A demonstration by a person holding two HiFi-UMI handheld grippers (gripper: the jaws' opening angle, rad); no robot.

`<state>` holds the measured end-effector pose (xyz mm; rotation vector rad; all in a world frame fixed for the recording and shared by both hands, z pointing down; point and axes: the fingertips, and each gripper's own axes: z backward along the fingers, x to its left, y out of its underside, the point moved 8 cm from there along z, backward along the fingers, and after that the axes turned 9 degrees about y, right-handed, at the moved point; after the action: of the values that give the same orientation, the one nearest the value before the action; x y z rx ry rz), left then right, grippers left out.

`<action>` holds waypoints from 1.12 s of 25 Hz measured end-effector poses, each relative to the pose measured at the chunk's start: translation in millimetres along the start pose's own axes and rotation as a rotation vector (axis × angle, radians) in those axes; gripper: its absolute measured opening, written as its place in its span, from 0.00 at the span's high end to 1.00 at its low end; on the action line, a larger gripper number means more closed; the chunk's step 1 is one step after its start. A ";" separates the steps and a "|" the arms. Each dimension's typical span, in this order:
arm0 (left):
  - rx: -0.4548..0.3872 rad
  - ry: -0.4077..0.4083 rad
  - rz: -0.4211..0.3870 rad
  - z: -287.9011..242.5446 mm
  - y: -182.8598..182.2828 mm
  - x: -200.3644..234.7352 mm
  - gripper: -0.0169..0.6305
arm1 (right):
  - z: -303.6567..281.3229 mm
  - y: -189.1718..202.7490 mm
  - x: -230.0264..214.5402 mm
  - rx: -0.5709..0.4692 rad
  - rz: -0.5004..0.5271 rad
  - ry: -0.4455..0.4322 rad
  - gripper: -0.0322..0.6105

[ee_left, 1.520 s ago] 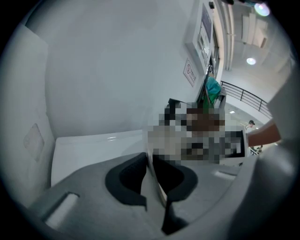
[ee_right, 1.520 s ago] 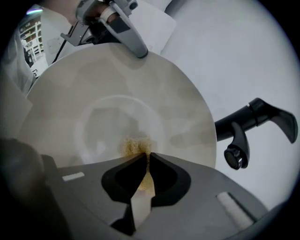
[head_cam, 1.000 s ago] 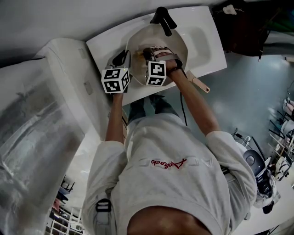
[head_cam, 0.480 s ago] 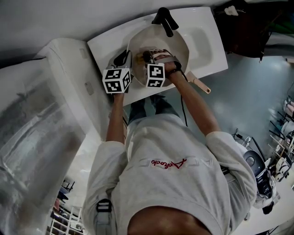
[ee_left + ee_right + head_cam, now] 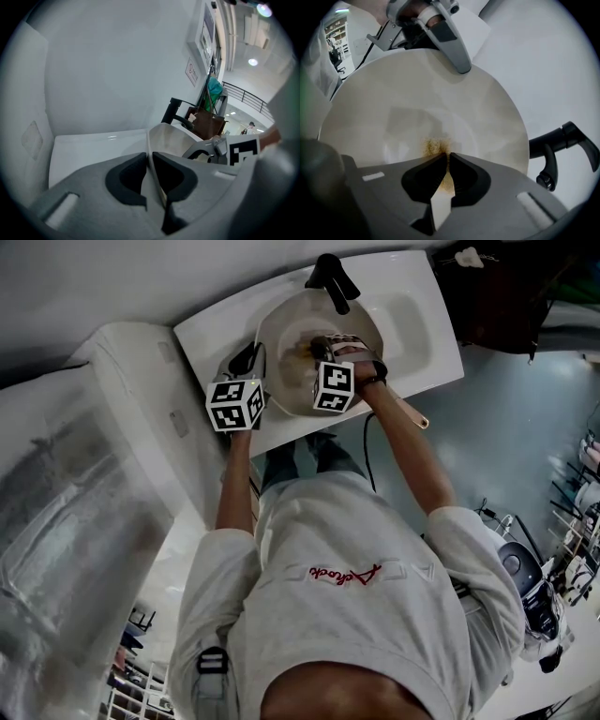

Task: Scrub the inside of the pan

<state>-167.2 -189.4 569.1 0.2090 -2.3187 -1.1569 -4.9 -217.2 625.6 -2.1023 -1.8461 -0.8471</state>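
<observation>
A pale wall (image 5: 112, 277) runs behind and a grey floor (image 5: 506, 446) lies off to the right. A white bench (image 5: 211, 334) stands between them, with a black tap (image 5: 333, 279) at its far edge. The pan (image 5: 281, 329) sits on the bench just in front of the tap, its cream inside facing up. The left tool (image 5: 150, 157) is clenched on the pan's near-left rim – the thin wall runs straight between its jaws. The right tool (image 5: 446, 157) reaches down inside the pan, jaws pressed nearly together with nothing clearly gripped. Its tips are right at a brown speckled stain (image 5: 433, 146) on the pan's floor.
</observation>
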 end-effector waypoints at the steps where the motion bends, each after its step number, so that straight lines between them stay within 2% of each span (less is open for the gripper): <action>1: 0.001 -0.001 0.001 -0.4 -0.1 0.0 0.91 | 0.0 4.3 -0.7 0.008 0.000 0.001 0.90; 10: 0.000 0.001 0.009 -1.5 0.1 1.3 0.91 | -1.7 40.9 -3.5 0.082 -0.018 -0.006 0.90; 16: 0.003 0.003 0.008 -1.6 0.2 0.9 0.91 | -1.4 46.8 -4.7 0.096 -0.031 -0.006 0.90; 21: 0.000 0.003 0.013 -1.5 0.6 1.3 0.91 | 4.5 36.1 -6.3 0.078 -0.044 0.008 0.90; 28: -0.005 0.005 0.018 -1.9 1.4 1.2 0.91 | 12.8 -5.4 -0.6 0.001 -0.016 0.009 0.90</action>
<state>-167.1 -190.3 571.5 0.1889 -2.3080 -1.1520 -6.6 -210.1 613.8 -2.0824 -1.8605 -0.8583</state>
